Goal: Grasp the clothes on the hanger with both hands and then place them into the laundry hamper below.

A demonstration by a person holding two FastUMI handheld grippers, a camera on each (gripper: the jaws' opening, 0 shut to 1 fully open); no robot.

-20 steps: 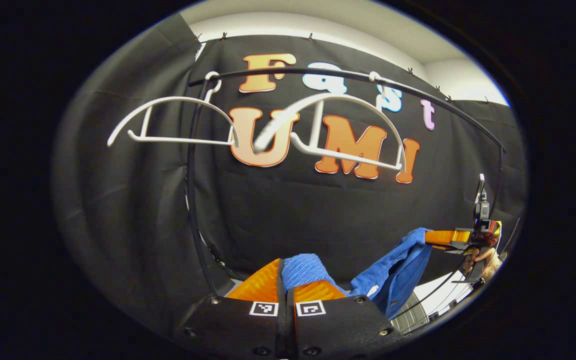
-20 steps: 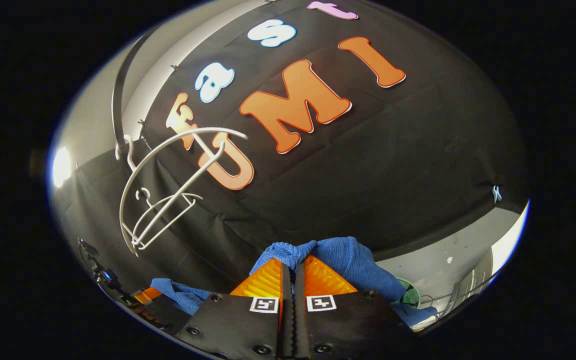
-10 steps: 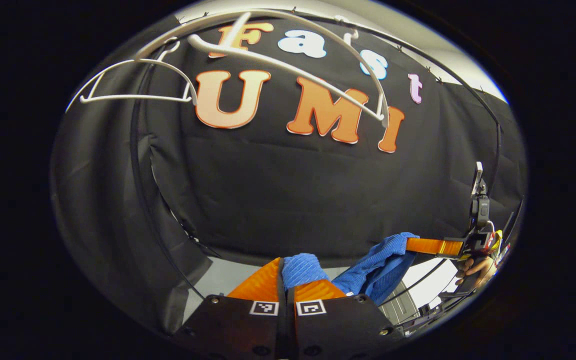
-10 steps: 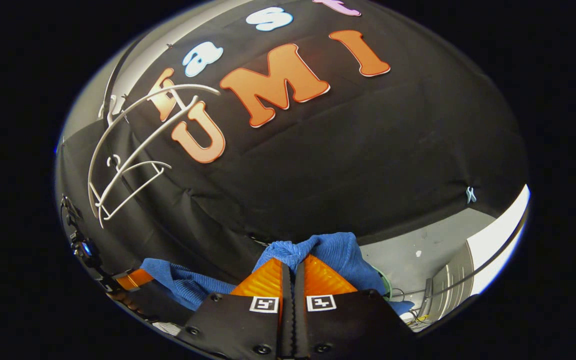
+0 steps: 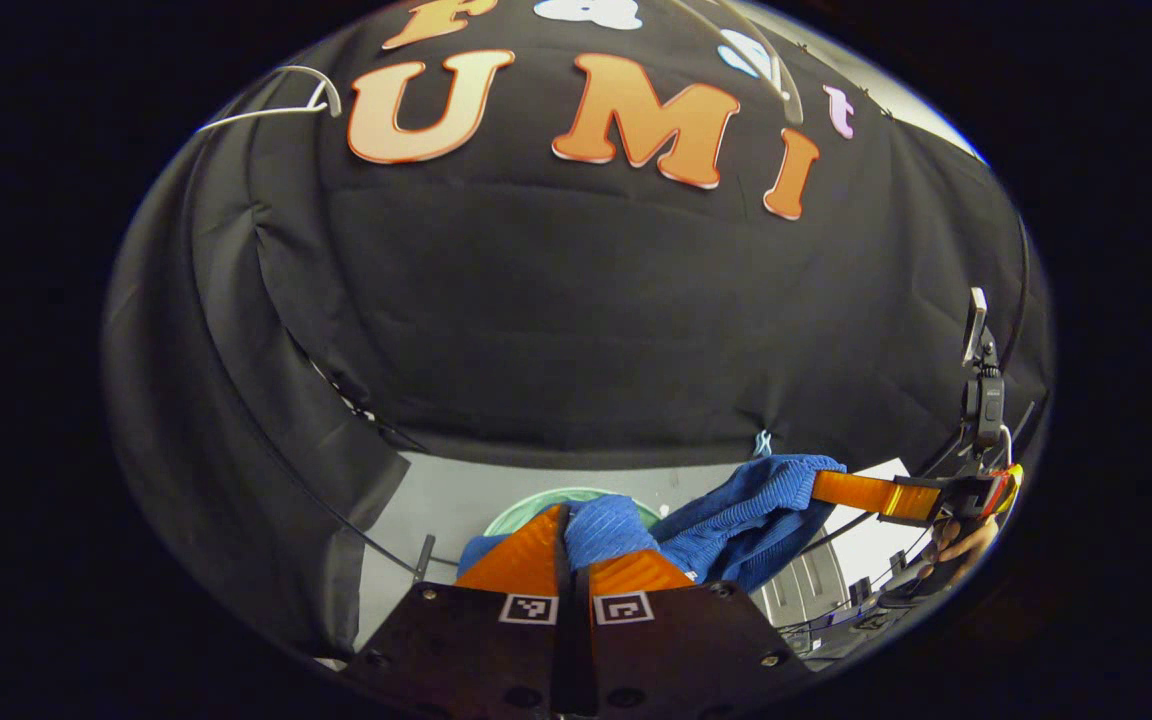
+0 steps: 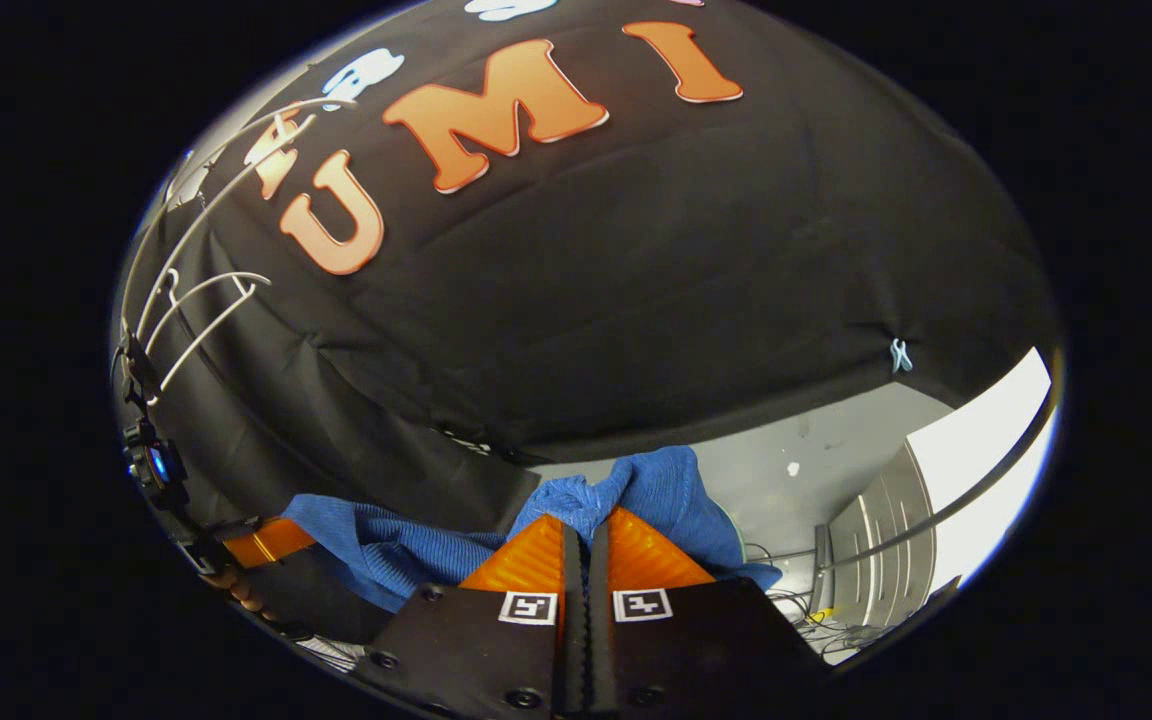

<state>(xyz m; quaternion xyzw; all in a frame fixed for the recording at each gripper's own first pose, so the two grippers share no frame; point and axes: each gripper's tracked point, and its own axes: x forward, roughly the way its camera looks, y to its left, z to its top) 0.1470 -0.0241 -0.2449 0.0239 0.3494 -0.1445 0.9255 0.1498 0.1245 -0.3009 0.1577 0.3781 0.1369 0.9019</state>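
A blue knitted garment (image 5: 736,515) hangs stretched between both grippers. In the left gripper view my left gripper (image 5: 572,525) is shut on a bunched fold of it, and the right gripper (image 5: 836,490) pinches its far end at the right, held by a hand (image 5: 961,545). The right gripper view has my right gripper (image 6: 586,525) shut on the blue garment (image 6: 406,545), with the left gripper (image 6: 266,540) at the lower left. Just beyond my left fingers a pale green hamper rim (image 5: 526,508) lies on the floor. White hangers (image 6: 198,305) hang bare at the upper left.
The black rail frame (image 5: 266,440) of the rack curves down on the left. A grey floor (image 6: 816,460) lies below the cloth wall, with a white ribbed cabinet (image 6: 886,540) and cables at the right. Another white hanger (image 5: 276,100) sits at the top left.
Both grippers have come down with the blue garment. The hangers have slid to the top edge of the views, and the floor and green hamper rim have come into sight.
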